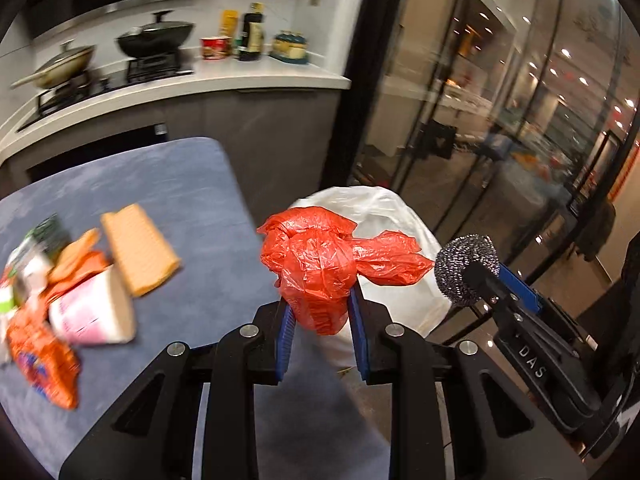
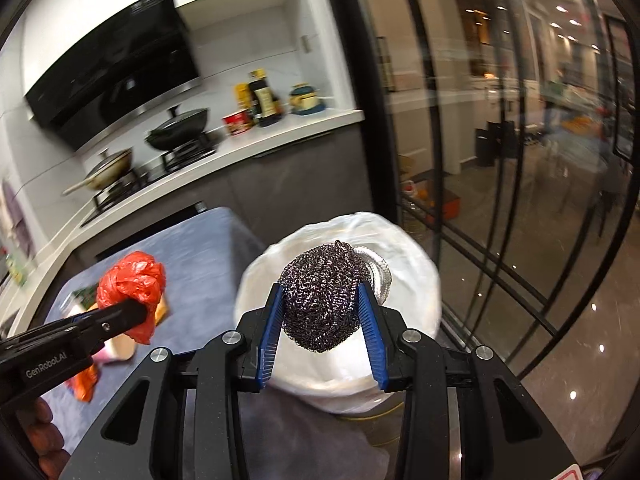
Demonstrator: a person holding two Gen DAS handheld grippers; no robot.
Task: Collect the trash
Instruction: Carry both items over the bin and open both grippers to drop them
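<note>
Black linkage and blue pads fill the bottom of the left wrist view, where the left gripper (image 1: 322, 312) has its jaws narrowed onto a crumpled red plastic bag (image 1: 320, 260), held up beyond the edge of the blue surface (image 1: 180, 200). Behind the red plastic bag sits the white-lined bin (image 1: 384, 216). Off to the right, the right gripper (image 1: 480, 276) carries a steel wool scrubber (image 1: 460, 264). More litter remains on the blue surface: a pink-printed cup (image 1: 96, 312), an orange wrapper (image 1: 44, 360) and a tan cracker-like piece (image 1: 138, 248).

From the right wrist view, the right gripper (image 2: 322, 316) has its jaws moderately apart and pressed against the steel wool scrubber (image 2: 320, 292), which hangs directly over the white-lined bin (image 2: 412, 280). The left gripper (image 2: 136, 312) shows at the left with the red plastic bag (image 2: 132, 280), over the blue surface (image 2: 208, 248) rather than the bin.

The likely risk is the light, loose bag: released too early, it could drift down beside the bin or catch on the liner's rim. Both tools converging on one opening could also knock together.
</note>
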